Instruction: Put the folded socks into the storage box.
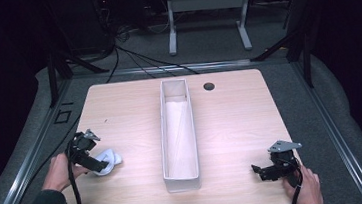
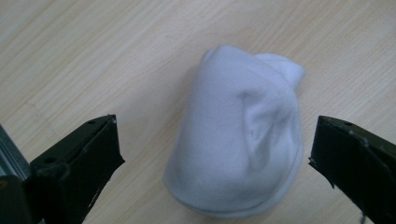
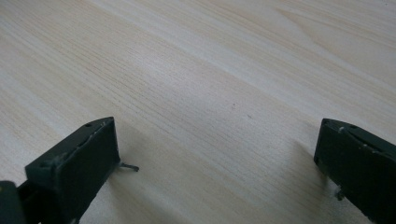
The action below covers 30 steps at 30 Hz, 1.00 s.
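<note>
A white rolled sock (image 2: 238,140) lies on the wooden table (image 1: 231,122), near its left edge in the high view (image 1: 108,161). My left gripper (image 2: 215,154) hovers over the sock with its jaws wide on either side, not touching it; in the high view that gripper (image 1: 97,165) is at the sock's left end. My right gripper (image 3: 217,158) rests low over bare wood with its jaws wide apart and nothing between them; from above, the right gripper (image 1: 262,170) sits near the table's front right corner.
A long, narrow white bin (image 1: 181,175) runs front to back along the table's middle, between the two grippers. A small round hole (image 1: 209,86) is in the tabletop at the back. Cables and a desk frame (image 1: 208,16) lie on the floor beyond.
</note>
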Tool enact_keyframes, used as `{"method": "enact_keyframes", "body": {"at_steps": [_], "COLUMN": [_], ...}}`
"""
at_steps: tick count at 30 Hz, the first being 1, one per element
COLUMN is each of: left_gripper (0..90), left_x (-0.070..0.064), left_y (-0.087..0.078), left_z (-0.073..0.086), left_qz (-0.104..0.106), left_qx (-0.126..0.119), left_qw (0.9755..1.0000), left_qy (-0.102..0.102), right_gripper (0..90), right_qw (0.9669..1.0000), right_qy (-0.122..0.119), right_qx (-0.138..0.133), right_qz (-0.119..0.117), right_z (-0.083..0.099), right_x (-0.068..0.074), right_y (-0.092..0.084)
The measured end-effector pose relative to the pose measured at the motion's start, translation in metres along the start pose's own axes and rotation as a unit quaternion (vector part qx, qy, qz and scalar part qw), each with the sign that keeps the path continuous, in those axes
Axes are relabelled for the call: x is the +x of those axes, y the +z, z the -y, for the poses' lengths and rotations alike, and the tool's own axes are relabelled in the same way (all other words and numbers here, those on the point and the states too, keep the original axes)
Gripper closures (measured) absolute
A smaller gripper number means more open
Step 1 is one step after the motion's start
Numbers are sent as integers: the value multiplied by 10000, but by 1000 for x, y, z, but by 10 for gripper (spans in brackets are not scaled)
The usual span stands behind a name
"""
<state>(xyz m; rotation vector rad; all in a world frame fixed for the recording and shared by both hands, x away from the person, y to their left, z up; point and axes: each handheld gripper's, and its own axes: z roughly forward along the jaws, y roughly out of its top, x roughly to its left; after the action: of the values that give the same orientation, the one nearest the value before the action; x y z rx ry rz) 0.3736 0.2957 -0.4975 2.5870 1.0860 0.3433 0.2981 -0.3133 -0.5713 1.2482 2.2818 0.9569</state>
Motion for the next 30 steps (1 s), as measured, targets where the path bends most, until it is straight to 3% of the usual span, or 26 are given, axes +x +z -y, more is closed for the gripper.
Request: {"method": "enact_keyframes", "body": {"at_steps": [2,7,17,30], "left_gripper": [67,224,343,470], "left_x": [-1,-3,-6,-11], "left_y": [3,7,24,31], "left_z": [-3,-6,-6,-3], "left_qz": [12,115,223,160], "left_qx": [58,129,425,438], "left_qw": [10000,9998,9985,9980], "left_qy": [48,123,257,418], "right_gripper": [0,0,0,0], "right_qw": [10000,10000,10000,10000], "right_qy": [-4,-4,-6,-7], "right_qx": [-2,-1,1,3], "right_qz": [0,0,-5,-5], "right_z": [0,0,0,0], "right_x": [0,0,0,0], "right_y": [0,0,0,0]}}
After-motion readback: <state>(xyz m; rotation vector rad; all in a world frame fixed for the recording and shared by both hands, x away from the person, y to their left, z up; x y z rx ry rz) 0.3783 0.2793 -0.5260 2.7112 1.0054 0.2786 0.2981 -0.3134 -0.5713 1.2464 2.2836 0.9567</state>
